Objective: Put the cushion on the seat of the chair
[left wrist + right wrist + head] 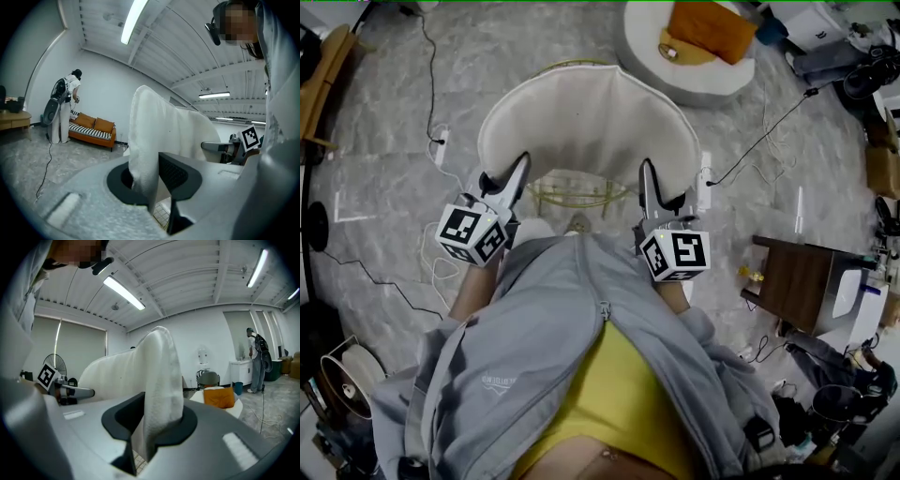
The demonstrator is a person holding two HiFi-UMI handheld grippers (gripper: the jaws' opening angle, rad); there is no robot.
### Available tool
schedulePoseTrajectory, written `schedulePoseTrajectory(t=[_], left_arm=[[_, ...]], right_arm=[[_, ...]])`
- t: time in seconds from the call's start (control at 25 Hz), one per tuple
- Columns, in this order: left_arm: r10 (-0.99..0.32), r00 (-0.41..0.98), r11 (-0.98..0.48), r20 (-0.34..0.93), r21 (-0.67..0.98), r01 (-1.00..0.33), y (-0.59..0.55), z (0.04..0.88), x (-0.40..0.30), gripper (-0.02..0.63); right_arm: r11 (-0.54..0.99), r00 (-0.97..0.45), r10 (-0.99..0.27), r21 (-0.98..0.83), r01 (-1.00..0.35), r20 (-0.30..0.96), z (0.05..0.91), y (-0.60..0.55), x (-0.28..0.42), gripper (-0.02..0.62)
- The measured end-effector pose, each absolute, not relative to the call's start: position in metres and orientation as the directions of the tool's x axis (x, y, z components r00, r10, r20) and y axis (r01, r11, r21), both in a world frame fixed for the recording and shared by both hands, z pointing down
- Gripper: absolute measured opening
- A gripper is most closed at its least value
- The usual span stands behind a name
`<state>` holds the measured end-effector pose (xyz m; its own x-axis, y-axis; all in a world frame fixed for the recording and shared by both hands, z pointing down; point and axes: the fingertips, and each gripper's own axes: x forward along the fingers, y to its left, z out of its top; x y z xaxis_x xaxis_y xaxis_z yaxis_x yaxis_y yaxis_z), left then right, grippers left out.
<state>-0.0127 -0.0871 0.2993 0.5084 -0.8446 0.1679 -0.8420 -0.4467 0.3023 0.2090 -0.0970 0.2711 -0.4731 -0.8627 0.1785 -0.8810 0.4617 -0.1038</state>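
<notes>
Both tongs are clamped on the white, fan-shaped plush cushion point(591, 122): the left tongs point(517, 178) and right tongs point(649, 183) pinch its near edge, one toward each corner. It hangs above the gold wire-frame chair point(577, 194), not yet on the seat. Such shallow bites on soft fabric could slip, dropping it askew or onto the grey marbled floor point(384, 187).

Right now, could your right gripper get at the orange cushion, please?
Probably not: the right gripper is shut on the white cushion, and the orange cushion lies well beyond it, out of easy reach.
</notes>
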Motion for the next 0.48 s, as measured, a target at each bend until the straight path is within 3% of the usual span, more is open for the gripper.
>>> schedulePoseTrajectory(t=[0.48], left_arm=[[-0.807,0.5,-0.383,0.315,0.365,-0.849,-0.095,0.363,-0.009,0.071]], right_arm=[[0.464,-0.493,-0.811,-0.167,-0.87,0.317,0.34,-0.113,0.212,0.067]])
